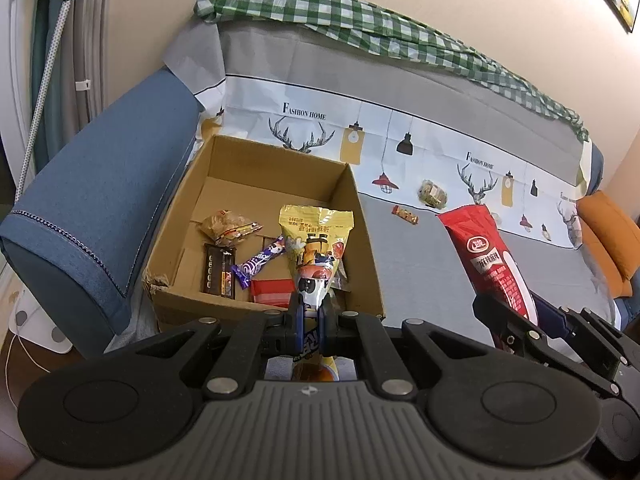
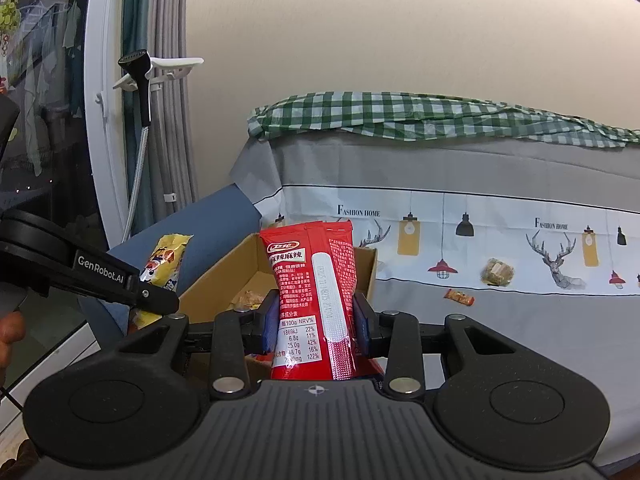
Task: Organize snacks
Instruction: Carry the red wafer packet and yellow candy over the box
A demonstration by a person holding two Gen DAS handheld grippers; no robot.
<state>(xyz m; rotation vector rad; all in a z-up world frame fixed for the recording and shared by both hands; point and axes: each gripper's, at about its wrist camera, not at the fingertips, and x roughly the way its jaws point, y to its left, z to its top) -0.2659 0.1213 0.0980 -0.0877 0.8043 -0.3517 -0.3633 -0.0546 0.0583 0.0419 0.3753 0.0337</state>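
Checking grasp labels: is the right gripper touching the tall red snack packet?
Touching: the right wrist view shows the right gripper with both blue pads pressed against the red snack packet.

A green checked cloth [image 1: 360, 16] drapes the sofa's back, above a grey cover [image 2: 480, 168] printed with antlers and lamps — an orange cushion [image 1: 608, 240] at the far end, perhaps leaning; grey curtains [image 2: 168, 80] beside.

"FASHION HOME" is printed on the white antler-patterned sofa cover [image 2: 460, 236]. "GenRobot.AI" is read on the black left gripper [image 2: 160, 300] at nine o'clock. "100g NRV%" is printed on the red foil snack packet [image 2: 316, 300].
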